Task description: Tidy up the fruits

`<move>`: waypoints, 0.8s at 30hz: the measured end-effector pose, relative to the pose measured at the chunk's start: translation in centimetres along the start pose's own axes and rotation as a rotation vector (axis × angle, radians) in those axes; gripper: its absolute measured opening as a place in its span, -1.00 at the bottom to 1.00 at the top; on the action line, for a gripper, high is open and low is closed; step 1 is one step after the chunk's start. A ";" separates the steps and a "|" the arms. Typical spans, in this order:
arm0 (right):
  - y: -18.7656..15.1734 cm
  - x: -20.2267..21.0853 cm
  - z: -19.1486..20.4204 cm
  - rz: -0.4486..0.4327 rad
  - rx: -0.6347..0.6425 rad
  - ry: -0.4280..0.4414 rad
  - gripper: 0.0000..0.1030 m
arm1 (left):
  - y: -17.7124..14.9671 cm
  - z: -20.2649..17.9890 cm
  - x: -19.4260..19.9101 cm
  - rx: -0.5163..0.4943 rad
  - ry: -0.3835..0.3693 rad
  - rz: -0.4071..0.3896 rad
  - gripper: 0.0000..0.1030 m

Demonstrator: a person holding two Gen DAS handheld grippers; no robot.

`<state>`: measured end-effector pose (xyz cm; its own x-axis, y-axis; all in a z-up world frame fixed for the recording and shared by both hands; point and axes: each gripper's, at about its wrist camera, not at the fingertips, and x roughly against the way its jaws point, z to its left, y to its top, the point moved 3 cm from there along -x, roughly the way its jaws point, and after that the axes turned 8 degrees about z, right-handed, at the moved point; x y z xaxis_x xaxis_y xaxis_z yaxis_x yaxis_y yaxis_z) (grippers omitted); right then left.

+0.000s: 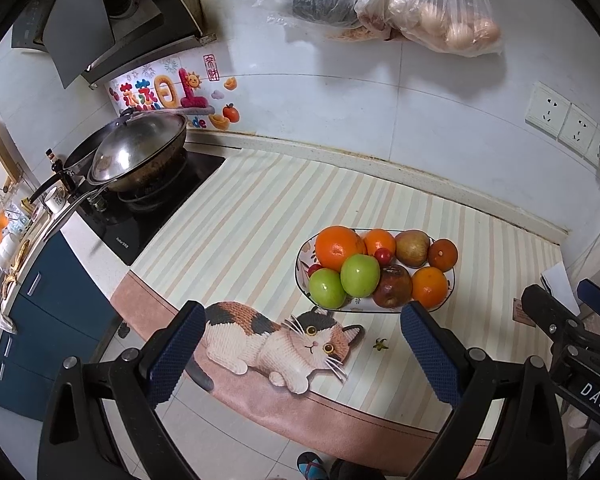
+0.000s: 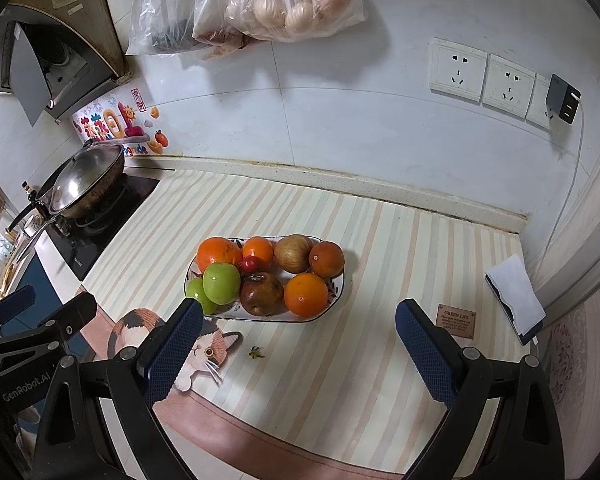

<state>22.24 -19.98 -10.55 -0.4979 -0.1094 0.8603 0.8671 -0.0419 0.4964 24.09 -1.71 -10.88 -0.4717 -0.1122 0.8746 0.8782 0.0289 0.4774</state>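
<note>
- Evidently the sorting is either just finished or not yet begun: all the fruit sits heaped in one oval dish (image 2: 337,285) on the striped mat (image 2: 340,360) that covers the bench, and nothing lies loose except a small green stem scrap (image 2: 256,353) in front of the dish.
- The dish holds two green apples (image 2: 221,283) stacked at its left end, oranges (image 2: 306,294) at the back left and front right, a wrinkled dark apple (image 2: 261,293) in the middle front, a brownish apple (image 2: 293,253) behind, and a small red fruit (image 2: 249,263) wedged between them; the raised rim keeps the round pieces from rolling.
- The left tongs (image 1: 300,354) hang above the near bench edge with their jaws spread wide and nothing between them, short of the dish.
- The right tongs (image 2: 298,350) are likewise spread and bare, aimed at the dish's front, so either could reach a fruit.
- A folded white cloth (image 2: 514,298) lies well apart at the right.
</note>
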 end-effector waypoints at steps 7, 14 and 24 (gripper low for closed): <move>-0.3 0.3 0.4 -0.001 -0.002 -0.004 0.92 | -0.1 0.0 0.0 0.001 0.000 -0.001 0.94; -0.3 0.4 0.7 -0.005 -0.001 -0.005 0.92 | -0.1 0.0 0.1 0.002 -0.001 -0.002 0.94; -0.3 0.5 0.8 -0.004 -0.003 -0.003 0.92 | -0.2 -0.1 0.1 0.005 -0.003 -0.004 0.94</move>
<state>21.75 -19.25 -10.18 -0.5016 -0.1061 0.8586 0.8650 -0.0448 0.4998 23.88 -1.86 -10.86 -0.4755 -0.1093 0.8729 0.8759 0.0338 0.4813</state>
